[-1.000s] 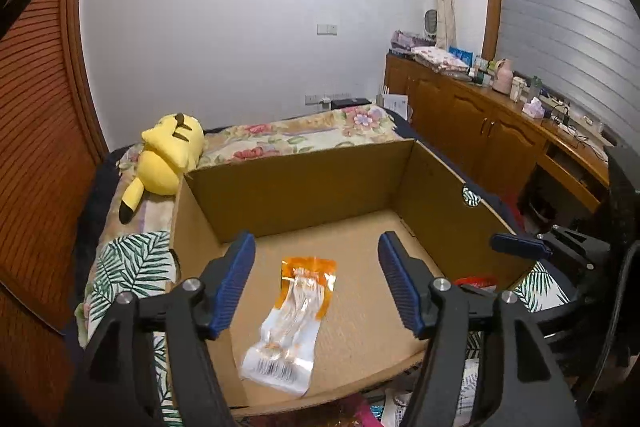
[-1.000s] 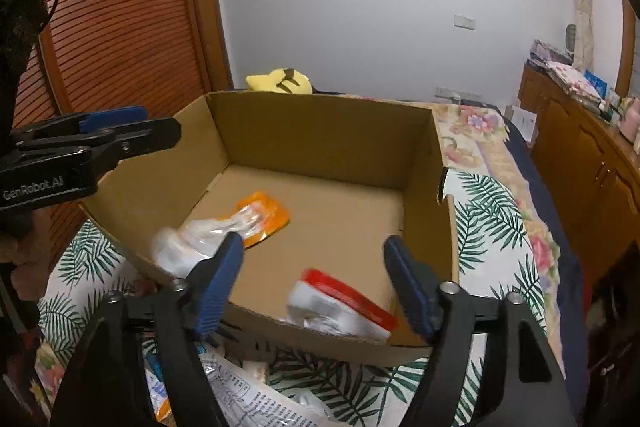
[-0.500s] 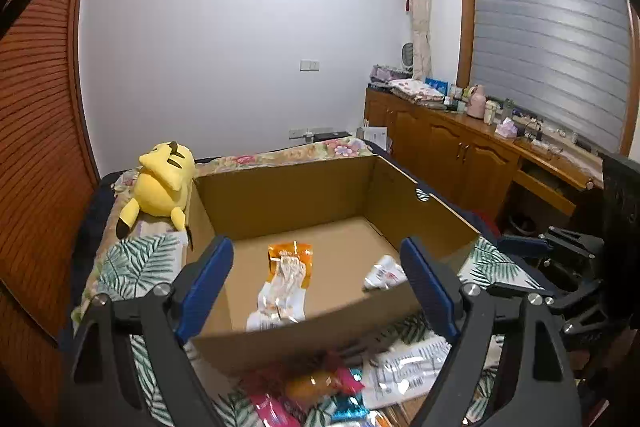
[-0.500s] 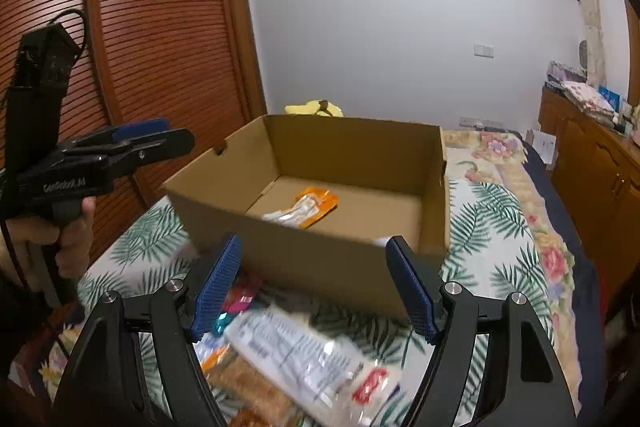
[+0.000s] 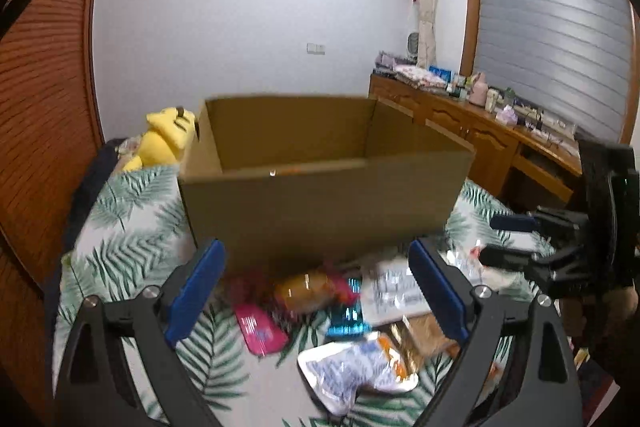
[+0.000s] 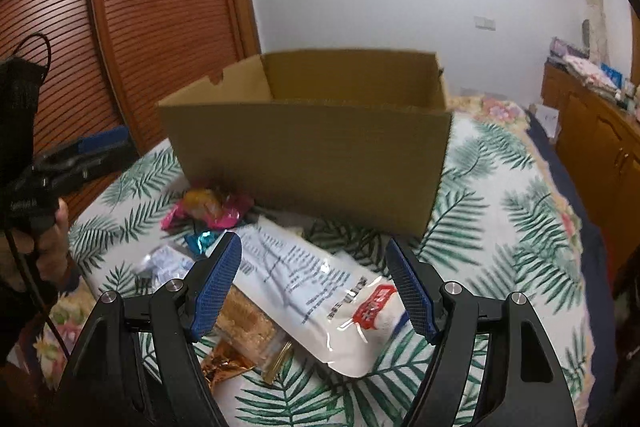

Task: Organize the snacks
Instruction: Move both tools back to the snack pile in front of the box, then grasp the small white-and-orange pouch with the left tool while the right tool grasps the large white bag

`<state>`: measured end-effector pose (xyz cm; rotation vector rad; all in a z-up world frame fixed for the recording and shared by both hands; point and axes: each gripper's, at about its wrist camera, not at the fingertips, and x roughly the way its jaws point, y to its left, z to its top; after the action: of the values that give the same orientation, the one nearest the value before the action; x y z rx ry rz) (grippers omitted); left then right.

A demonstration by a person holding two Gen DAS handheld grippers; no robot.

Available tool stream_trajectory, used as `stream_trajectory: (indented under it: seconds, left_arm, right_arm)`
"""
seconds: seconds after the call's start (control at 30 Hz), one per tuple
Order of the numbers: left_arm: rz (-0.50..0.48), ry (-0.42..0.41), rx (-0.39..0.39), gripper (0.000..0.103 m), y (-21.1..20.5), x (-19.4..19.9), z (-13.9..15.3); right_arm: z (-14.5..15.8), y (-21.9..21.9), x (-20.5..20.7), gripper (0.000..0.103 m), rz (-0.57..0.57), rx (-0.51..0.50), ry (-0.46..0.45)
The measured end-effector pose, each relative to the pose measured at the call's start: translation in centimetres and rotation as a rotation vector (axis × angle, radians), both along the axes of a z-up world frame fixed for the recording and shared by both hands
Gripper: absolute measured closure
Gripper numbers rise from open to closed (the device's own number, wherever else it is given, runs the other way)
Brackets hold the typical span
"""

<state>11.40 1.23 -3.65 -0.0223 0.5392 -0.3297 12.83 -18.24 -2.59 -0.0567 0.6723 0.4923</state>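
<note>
— So, where do the snacks lie relative to the cardboard box [image 6: 316, 147]?

— All of them sit on the leaf-print bedspread [image 6: 500, 219] just in front of the box's near wall. The biggest is a white bag [image 6: 316, 291] with dark print and a red label near one end. It lies flat, its long axis running slantwise away from the box, the red-label end farthest from it.

— And the smaller ones?

— A pink-wrapped snack with an orange middle [image 6: 208, 207] lies almost against the box's front wall. A small teal foil packet [image 6: 202, 239] sits just in front of that, and a flat pink packet [image 5: 260, 331] lies farther out from the box. A pale bag with blue print [image 5: 352, 371] is farthest from the box, blurred; a brown crumbly bar [image 6: 252, 327] lies partly under the white bag.

— What about the grippers?

— The left gripper [image 5: 316, 295] hangs above the pile in front of the box, its jaws opening, nothing between the pads. The right gripper [image 6: 314, 287] stands wide apart over the white bag, not pressing on it.

— Anything behind the box?

— A yellow plush toy [image 5: 164, 139] at its far left corner.
</note>
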Motion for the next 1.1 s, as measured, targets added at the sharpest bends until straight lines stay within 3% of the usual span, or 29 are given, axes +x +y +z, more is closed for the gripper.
stream_trajectory:
  seconds: [0.13, 0.5, 0.63, 0.77, 0.87, 1.1]
  left_arm:
    - [0.005, 0.042, 0.034, 0.009, -0.7, -0.4, -2.2]
    - [0.079, 0.148, 0.03, 0.007, -0.7, -1.2, -5.6]
    - [0.065, 0.12, 0.039, 0.001, -0.8, -2.2, -5.9]
    - [0.033, 0.081, 0.118, 0.001, -1.8, -3.2, -6.1]
    - [-0.007, 0.069, 0.133, 0.001, -2.1, -3.7, -6.2]
    - [-0.061, 0.088, 0.148, 0.001, -1.8, -3.9, -6.3]
  right_arm:
    - [-1.4, 0.7, 0.7, 0.027, 0.027, -0.026, 0.02]
    - [-3.5, 1.2, 1.0, 0.026, 0.034, -0.041, 0.061]
    - [-3.4, 1.0, 0.7, 0.027, 0.028, -0.029, 0.064]
    - [-3.4, 1.2, 0.5, 0.026, 0.029, -0.034, 0.064]
    - [-3.4, 1.3, 0.4, 0.026, 0.032, -0.038, 0.061]
    - [-3.2, 1.5, 0.0, 0.027, 0.041, -0.04, 0.058]
